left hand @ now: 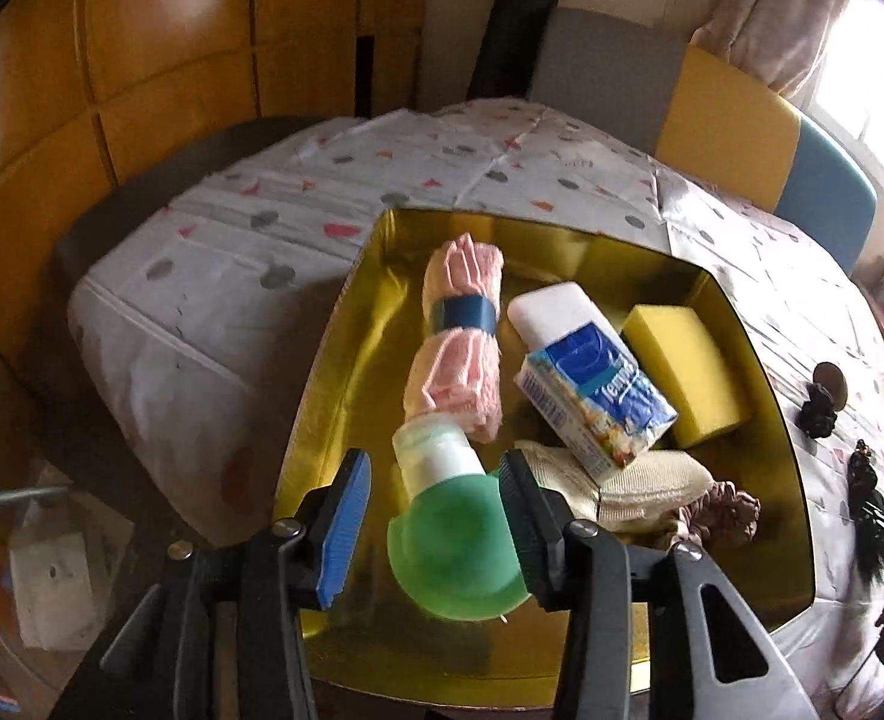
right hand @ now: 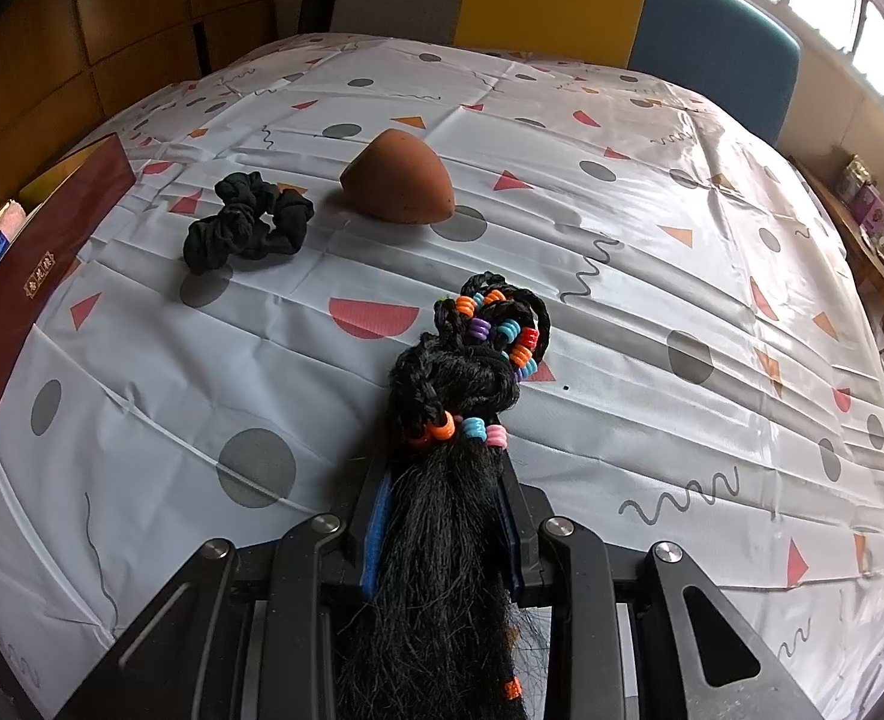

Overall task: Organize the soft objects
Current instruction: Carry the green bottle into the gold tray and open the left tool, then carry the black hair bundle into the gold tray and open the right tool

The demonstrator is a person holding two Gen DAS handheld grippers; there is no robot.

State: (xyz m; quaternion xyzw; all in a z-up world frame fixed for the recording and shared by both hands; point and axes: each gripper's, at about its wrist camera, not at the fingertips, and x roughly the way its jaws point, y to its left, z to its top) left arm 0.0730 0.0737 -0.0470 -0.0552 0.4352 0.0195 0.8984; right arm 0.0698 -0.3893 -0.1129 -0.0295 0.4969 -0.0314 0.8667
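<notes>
Left wrist view: we see the left gripper (left hand: 433,531) above the near part of a gold-lined box (left hand: 334,372), fingers apart. A green bottle with a white cap (left hand: 451,534) sits between them, touching the right finger (left hand: 526,531); there is a clear gap to the blue pad of the left finger (left hand: 343,531). We cannot tell whether the bottle rests on the box floor.

Box contents: a pink cloth roll with a blue band (left hand: 460,342) at far centre, a tissue pack (left hand: 592,378) to its right, a yellow sponge (left hand: 691,372) further right, a beige pouch (left hand: 640,489) near right, and a brown scrunchie (left hand: 721,513) beside the pouch.

Right wrist view: the right gripper (right hand: 445,525) is clamped on a black hairpiece with coloured beads (right hand: 472,372), whose beaded end lies on the surface (right hand: 652,276). A black scrunchie (right hand: 244,228) lies far left, with a brown makeup sponge (right hand: 397,183) just to its right and apart from it. The box's dark red outer wall (right hand: 28,276) is at the left edge.
</notes>
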